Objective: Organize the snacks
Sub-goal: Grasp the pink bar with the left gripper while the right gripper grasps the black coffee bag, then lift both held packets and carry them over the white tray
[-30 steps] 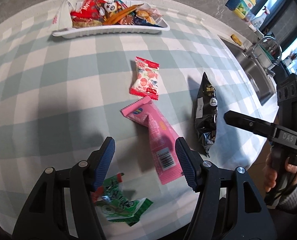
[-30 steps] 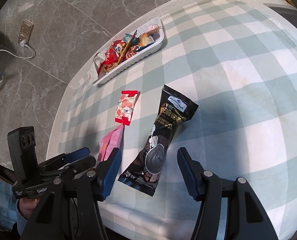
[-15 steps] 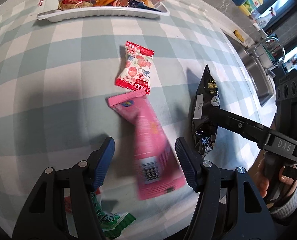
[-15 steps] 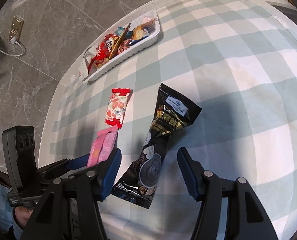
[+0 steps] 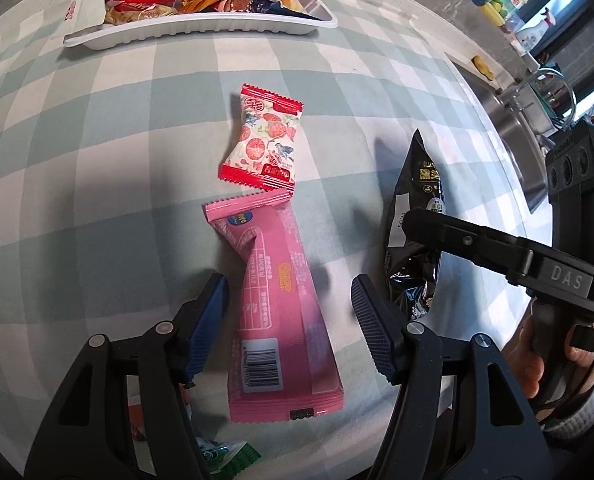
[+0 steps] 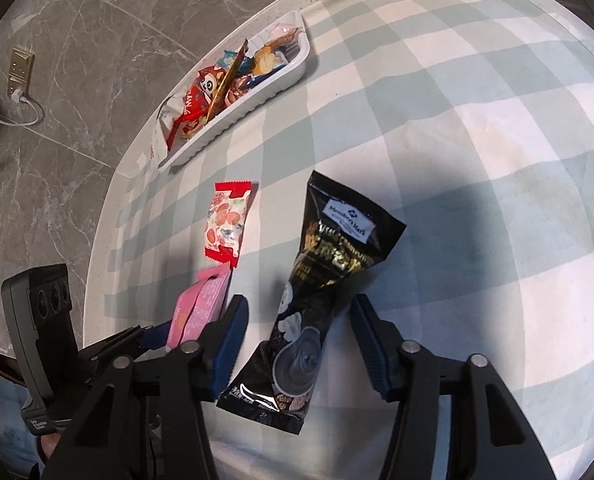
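Snacks (image 5: 283, 312) between both grippers' jaws

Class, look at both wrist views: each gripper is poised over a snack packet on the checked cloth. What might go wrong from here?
1. The right gripper is closing around the black packet, whose soft, pinched middle may slip or crumple.
2. The pink packet between the open left gripper fingers touches the red-and-white sachet; lifting could drag it.
3. The white tray is already heaped, so added packets may slide off.
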The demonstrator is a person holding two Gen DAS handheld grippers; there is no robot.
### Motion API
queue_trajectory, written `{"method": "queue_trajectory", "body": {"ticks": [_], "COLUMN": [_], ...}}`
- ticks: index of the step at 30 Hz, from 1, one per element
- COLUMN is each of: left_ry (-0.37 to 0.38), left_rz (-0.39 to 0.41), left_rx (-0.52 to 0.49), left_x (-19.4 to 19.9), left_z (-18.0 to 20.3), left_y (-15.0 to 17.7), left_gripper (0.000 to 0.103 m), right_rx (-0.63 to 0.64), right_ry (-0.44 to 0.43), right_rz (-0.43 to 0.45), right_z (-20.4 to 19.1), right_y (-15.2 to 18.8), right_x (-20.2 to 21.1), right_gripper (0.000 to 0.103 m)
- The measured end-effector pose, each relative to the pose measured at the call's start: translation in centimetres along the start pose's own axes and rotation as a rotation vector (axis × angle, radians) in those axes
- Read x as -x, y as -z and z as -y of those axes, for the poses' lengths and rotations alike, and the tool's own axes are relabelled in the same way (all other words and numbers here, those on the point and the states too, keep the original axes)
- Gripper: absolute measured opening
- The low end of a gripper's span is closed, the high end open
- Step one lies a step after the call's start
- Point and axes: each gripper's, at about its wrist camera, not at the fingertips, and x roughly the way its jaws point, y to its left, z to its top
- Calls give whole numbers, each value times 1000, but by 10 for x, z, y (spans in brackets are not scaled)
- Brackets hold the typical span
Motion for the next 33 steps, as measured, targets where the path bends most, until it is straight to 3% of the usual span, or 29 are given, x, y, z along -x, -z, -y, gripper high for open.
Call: {"method": "queue_trajectory", "body": {"ticks": [3,4,6,8,14,25,33], "left_ry": [-11,-19,-55,-69,-13,111,151], "left_rz": [8,12,34,46,49,76,99], "left_rx": [-27,-41,-66,-89,-83,-27,2], "left_x": [-2,-3,-3,-4,-3,14,27], "left_z": [5,7,9,10,7,-3,-9], "left_y": [0,0,1,4,7,7,4], "left_gripper": [60,60,40,36,25,25,25], "right_rx": [-5,-9,-16,-17,-47,-203,-256], "right_ry": [-1,-12,-23,-29,-100,-278,-362], "right_rz": [-5,-9,-9,-10,-17,-17,-1], "right_z": [3,5,7,9,18,45,52], "right_y": [-1,-1,-1,-1,0,4,2], "right_x": [-1,-1,-1,-1,0,11,20], "right_gripper": [37,36,33,27,24,21,21]}}
